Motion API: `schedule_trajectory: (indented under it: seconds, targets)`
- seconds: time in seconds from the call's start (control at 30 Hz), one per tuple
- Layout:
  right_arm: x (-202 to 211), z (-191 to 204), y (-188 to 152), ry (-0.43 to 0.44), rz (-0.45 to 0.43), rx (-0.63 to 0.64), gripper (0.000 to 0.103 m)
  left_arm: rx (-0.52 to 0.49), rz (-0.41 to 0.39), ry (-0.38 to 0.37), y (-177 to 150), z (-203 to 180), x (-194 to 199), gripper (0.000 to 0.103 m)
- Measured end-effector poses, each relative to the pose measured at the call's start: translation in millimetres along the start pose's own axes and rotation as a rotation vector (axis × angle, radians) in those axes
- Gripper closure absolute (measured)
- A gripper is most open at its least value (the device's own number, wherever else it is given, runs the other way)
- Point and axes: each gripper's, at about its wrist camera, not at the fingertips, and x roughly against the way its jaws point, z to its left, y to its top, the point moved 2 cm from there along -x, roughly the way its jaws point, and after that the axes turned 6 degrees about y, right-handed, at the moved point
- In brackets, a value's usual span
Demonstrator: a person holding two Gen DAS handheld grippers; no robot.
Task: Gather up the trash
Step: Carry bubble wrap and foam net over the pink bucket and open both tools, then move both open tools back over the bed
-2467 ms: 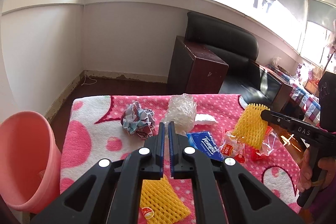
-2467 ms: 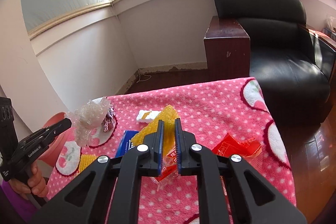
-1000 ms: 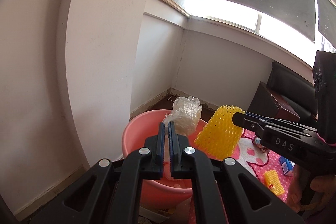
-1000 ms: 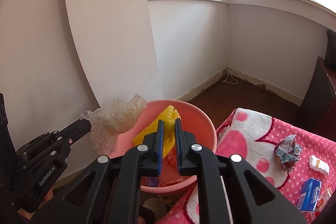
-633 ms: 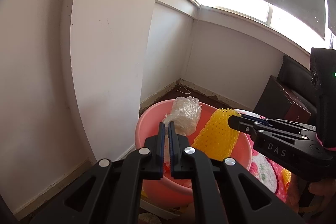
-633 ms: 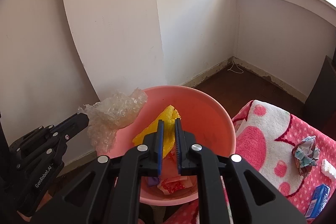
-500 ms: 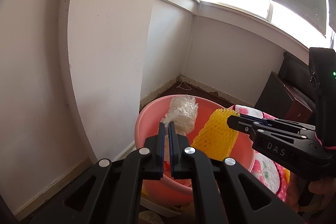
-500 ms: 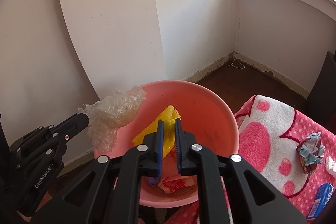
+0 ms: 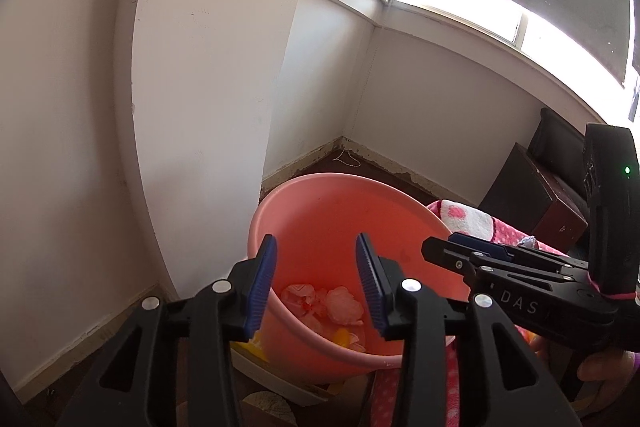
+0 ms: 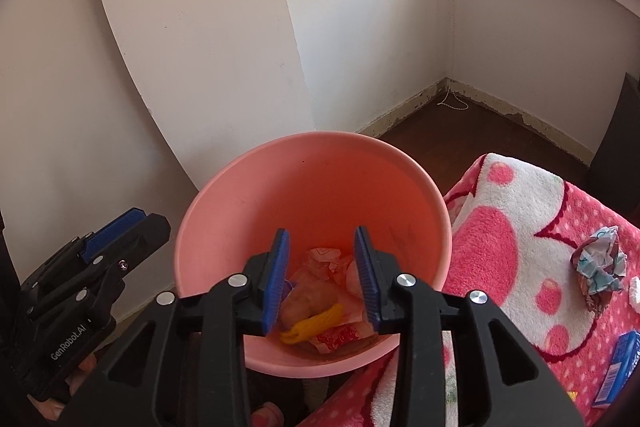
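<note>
The lower part of the round pink plastic bucket (image 10: pixel 320 187) is hidden behind both sets of tongs, and its contents are a jumble in which few pieces can be told apart. From the right wrist view a strip of yellow foam fruit netting (image 10: pixel 314 323) lies near the bottom among red-and-white wrappers (image 10: pixel 340 337); from the left wrist view a crumpled ball of clear bubble wrap (image 9: pixel 343 305) sits beside pale pink wrappers. The table's far end is cut off by the lens edge, and the blue tissue packet (image 10: pixel 618 371) shows only in part at the frame's lower right.

The left gripper (image 9: pixel 316 283) hangs over the near side of the bucket's mouth with its blue-padded fingers spread wide and nothing between them; the bubble wrap lies below the gap. The right gripper (image 10: pixel 322 277) is likewise spread wide and empty, right above the bucket, with the yellow netting below and between its tips. Each gripper shows at the side of the other's view, close together over the rim.

Half a second ago both were clamped, the left on the bubble wrap and the right on the yellow netting, held over the bucket; both pieces have since dropped in.

A crumpled ball of printed paper (image 10: pixel 598 267) remains on the pink-and-white spotted blanket (image 10: pixel 512 227) covering the table, well apart from the bucket
</note>
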Motion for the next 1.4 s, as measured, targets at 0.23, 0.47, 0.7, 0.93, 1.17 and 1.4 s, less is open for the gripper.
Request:
schedule_trajectory:
  seconds: [0.23, 0.47, 0.7, 0.93, 1.17, 1.4]
  targets:
    - [22.9, -1.6, -6.2, 0.012, -0.051, 0.004, 0.068, 0.017, -0.011, -0.019, -3.0, -2.6, 16.1, 0.060]
    - [57.0, -10.8, -21.9, -0.027, -0.107, 0.017, 0.068, -0.004, -0.016, -0.053, -10.0, -21.8, 31.8, 0.060]
    - [94.2, -32.0, -54.6, -0.081, -0.105, -0.014, 0.068, -0.047, -0.007, -0.102, -19.6, -53.6, 45.8, 0.057]
    - [132.3, -68.6, -94.8, -0.166, -0.113, -0.091, 0.068, -0.106, 0.017, -0.150, -32.9, -91.0, 54.8, 0.057]
    - [165.5, -117.1, -132.3, -0.279, -0.112, -0.179, 0.068, -0.152, 0.052, -0.191, -50.5, -123.3, 54.3, 0.057]
    - [199.8, -164.2, -157.5, -0.373, -0.142, -0.274, 0.068, -0.175, 0.132, -0.252, -67.9, -156.0, 47.3, 0.052]
